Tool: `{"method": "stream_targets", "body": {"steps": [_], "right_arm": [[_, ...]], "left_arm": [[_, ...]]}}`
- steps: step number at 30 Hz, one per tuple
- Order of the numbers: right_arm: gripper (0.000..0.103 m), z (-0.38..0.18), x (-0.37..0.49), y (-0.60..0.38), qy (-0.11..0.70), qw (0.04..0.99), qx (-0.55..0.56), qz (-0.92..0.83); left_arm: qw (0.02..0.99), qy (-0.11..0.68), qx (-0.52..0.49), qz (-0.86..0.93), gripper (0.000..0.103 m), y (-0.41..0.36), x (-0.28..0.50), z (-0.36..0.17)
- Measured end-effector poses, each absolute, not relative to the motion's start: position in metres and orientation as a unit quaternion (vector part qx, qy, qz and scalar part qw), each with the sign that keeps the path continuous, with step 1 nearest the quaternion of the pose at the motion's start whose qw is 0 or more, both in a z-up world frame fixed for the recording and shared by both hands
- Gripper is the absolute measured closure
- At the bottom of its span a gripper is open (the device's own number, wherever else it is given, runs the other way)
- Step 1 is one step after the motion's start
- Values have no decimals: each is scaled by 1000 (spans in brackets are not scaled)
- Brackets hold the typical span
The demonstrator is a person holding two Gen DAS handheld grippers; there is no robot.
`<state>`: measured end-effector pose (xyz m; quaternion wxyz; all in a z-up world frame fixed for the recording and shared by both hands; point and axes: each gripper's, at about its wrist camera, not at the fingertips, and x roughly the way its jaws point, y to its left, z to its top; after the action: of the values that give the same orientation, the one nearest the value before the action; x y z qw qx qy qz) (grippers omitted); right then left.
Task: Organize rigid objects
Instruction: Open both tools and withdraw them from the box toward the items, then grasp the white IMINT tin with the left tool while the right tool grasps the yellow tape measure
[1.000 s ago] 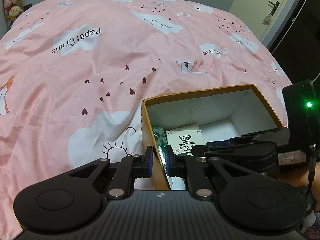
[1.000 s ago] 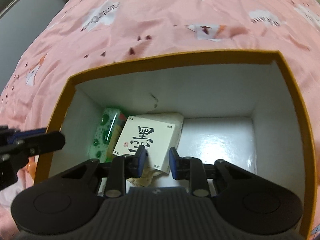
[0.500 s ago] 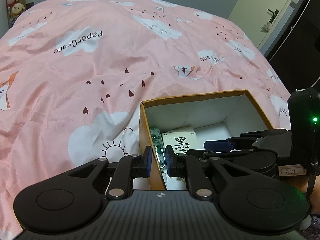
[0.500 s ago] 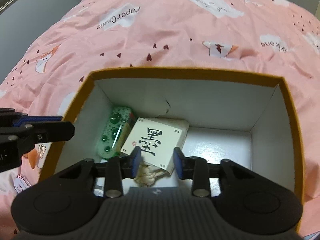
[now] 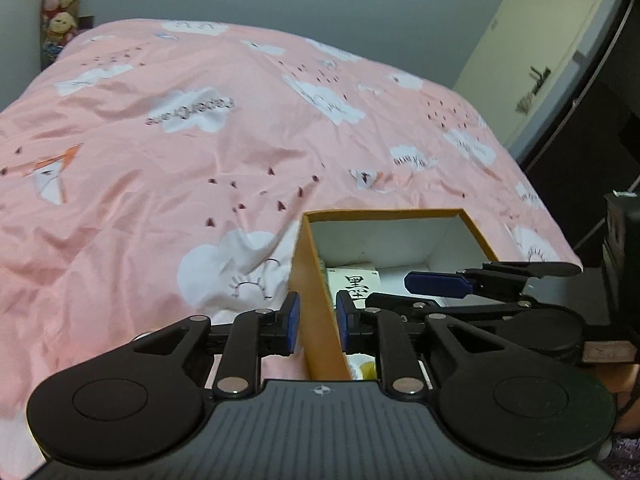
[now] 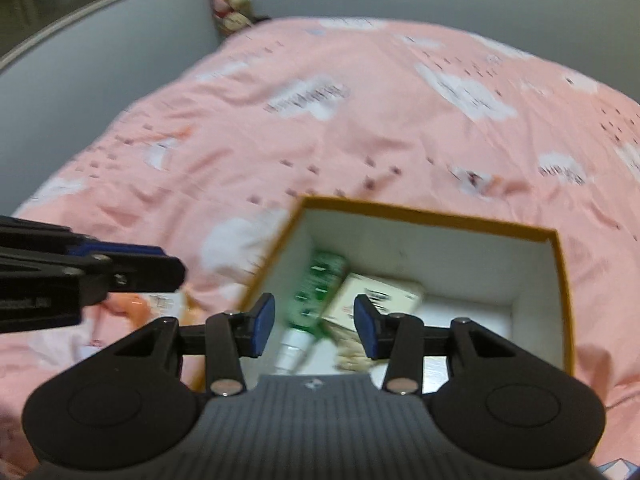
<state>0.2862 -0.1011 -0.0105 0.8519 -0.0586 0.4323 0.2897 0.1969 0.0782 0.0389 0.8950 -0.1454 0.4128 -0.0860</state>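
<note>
An open orange cardboard box (image 5: 316,300) (image 6: 560,276) with white inside sits on the pink bed. In it lie a green bottle (image 6: 318,292), a white box with a black Chinese character (image 5: 354,282) (image 6: 376,300) and a beige crumpled thing (image 6: 352,354). My left gripper (image 5: 316,318) straddles the box's left wall, jaws slightly apart, not pressing it. My right gripper (image 6: 314,326) is open and empty above the box's near left part; it also shows in the left wrist view (image 5: 436,284).
The pink bedspread (image 5: 160,184) with cloud prints lies all around the box. Small orange and white items (image 6: 132,304) lie on the bed left of the box. Plush toys (image 5: 60,0) sit at the far left corner. A door (image 5: 532,40) is at far right.
Both grippers have pulled back and up from the box. My right gripper has opened wider and shifted left. My left gripper's jaws have spread a little around the box wall.
</note>
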Motion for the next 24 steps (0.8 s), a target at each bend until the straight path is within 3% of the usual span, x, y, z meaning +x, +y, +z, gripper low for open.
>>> {"method": "stream_targets", "body": {"steps": [11, 19, 24], "right_arm": [[58, 4, 202, -53, 367, 841, -74, 390], [59, -28, 163, -3, 383, 815, -100, 423], [59, -46, 170, 5, 403, 810, -113, 410]], "left_arm": [[895, 404, -186, 6, 78, 128, 121, 23], [863, 416, -259, 121, 65, 163, 78, -26], [842, 442, -272, 146, 64, 160, 70, -58]]}}
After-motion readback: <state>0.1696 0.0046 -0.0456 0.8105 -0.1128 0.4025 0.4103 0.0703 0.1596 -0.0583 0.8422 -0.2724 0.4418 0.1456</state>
